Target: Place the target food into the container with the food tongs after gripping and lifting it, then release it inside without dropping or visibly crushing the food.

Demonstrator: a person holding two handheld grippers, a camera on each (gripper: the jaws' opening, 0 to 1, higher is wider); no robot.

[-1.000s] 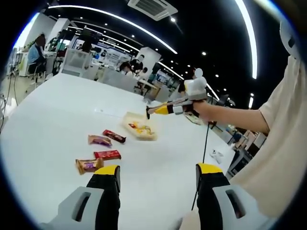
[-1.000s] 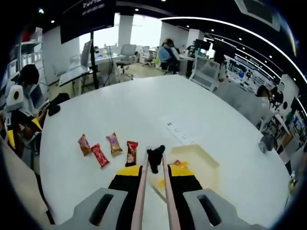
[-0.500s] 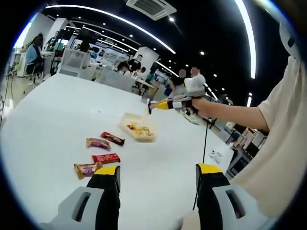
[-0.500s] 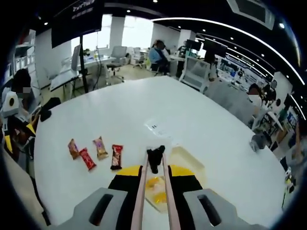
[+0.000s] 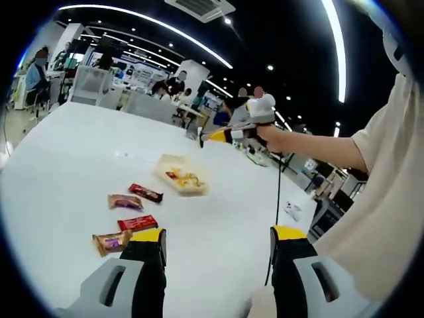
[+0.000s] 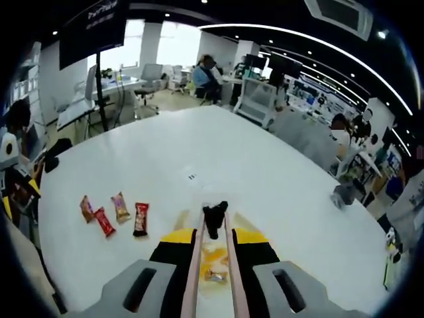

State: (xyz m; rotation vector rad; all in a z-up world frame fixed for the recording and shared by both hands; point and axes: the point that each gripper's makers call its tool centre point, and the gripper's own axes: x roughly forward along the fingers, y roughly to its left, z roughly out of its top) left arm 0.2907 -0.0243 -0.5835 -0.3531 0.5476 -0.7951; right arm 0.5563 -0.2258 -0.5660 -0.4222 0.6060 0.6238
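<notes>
1. Left gripper view: the left gripper hangs over the big white round counter with its yellow-tipped jaws wide apart and nothing between them; the shallow clear plastic container with yellow food inside now sits a bit further off than a second ago; four wrapped snack bars lie in a loose row beside it; the right gripper in the person's hand has risen higher above the container.
2. Right gripper view: the right gripper's jaws are pressed on the thin metal food tongs; the black tong tips are closed with no food in them that I can see; the container shows just under the tongs; the counter looks smaller than before, so the tongs have lifted away.
3. My guess: the food is already in the container, and this drop-off is done.
</notes>
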